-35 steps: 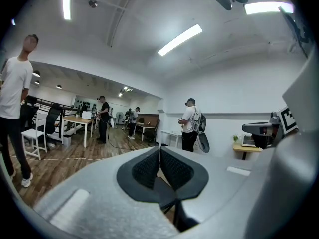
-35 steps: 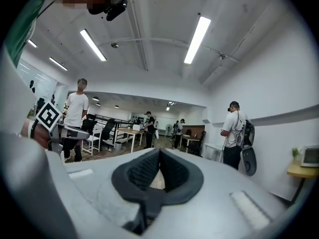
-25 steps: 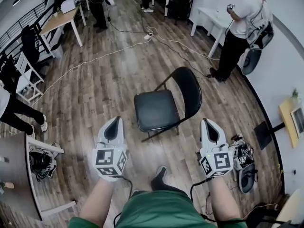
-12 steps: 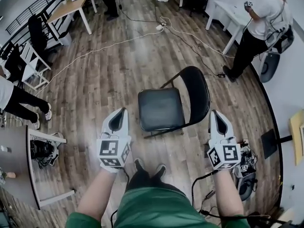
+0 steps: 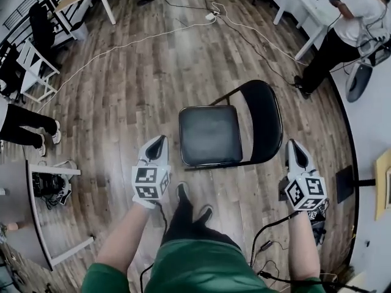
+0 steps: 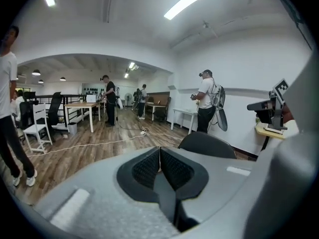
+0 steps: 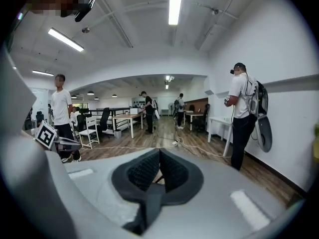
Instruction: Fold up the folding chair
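A black folding chair (image 5: 211,134) stands unfolded on the wood floor right in front of me, its seat flat and its backrest (image 5: 264,122) to the right. My left gripper (image 5: 160,140) is shut and empty, just left of the seat's near corner. My right gripper (image 5: 295,143) is shut and empty too, just right of the backrest's lower edge. Neither touches the chair. In the left gripper view the closed pads (image 6: 159,156) meet with the backrest top (image 6: 207,144) behind them. In the right gripper view the pads (image 7: 159,167) are pressed together.
A person (image 5: 342,38) stands by a white table (image 5: 305,11) at the upper right. Cables (image 5: 153,38) cross the floor beyond the chair. A white chair (image 5: 30,66) and another person's legs (image 5: 24,130) are at the left. Gear (image 5: 52,185) lies under a table at lower left.
I have stepped closer to the chair. Both grippers have come down and forward to flank the seat and backrest, staying shut.
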Motion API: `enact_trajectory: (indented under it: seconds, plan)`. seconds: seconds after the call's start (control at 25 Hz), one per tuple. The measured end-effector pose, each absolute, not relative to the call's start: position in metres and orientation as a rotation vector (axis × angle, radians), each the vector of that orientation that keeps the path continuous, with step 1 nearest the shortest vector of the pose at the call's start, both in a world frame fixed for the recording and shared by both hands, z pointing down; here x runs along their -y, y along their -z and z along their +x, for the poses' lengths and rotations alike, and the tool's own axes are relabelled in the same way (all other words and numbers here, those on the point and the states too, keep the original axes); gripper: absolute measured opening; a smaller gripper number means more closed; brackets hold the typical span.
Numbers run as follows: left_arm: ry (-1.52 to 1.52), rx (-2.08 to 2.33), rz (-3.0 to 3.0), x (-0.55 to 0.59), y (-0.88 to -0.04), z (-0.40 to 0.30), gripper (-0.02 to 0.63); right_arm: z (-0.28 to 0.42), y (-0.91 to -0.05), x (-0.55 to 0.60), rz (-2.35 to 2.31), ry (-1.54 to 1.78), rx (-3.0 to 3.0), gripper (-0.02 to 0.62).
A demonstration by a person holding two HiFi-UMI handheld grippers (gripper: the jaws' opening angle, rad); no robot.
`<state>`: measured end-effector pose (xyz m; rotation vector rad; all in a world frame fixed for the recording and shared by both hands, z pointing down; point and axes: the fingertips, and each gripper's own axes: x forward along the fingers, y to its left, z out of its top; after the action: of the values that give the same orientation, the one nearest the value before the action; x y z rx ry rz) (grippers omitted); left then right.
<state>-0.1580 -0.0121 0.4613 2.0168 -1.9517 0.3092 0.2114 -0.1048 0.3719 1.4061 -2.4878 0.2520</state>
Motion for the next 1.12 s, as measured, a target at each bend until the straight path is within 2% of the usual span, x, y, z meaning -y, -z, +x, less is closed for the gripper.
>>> enact_trajectory:
  seconds: [0.36,0.44,0.48,0.52,0.56,0.72,1.0,1.12]
  plan:
    - [-0.299,1.607,1.928,0.076,-0.620,-0.197,0.018,0.205,-0.442,0.171,1.386,-0.323,2.299,0.003]
    - [-0.270,1.540,1.862,0.083,-0.658,-0.202,0.041,0.208,-0.457,0.187,1.384,-0.362,2.276,0.003]
    - [-0.252,1.515,1.820,0.085,-0.678,-0.203,0.086,0.212,-0.465,0.196,1.388,-0.392,2.269,0.003]
    - [-0.233,1.496,1.778,0.087,-0.697,-0.205,0.123,0.217,-0.472,0.205,1.392,-0.428,2.264,0.024]
    - [-0.217,1.478,1.740,0.088,-0.717,-0.206,0.145,0.224,-0.481,0.214,1.399,-0.466,2.258,0.077]
    - [-0.159,1.396,1.629,0.085,-0.789,-0.202,0.246,0.249,-0.518,0.246,1.398,-0.585,2.210,0.146]
    - [-0.106,1.218,1.537,0.082,-0.897,-0.184,0.273,0.264,-0.565,0.266,1.274,-0.717,2.090,0.200]
    - [-0.093,1.121,1.530,0.083,-0.934,-0.177,0.288,0.252,-0.583,0.271,1.180,-0.797,2.061,0.249]
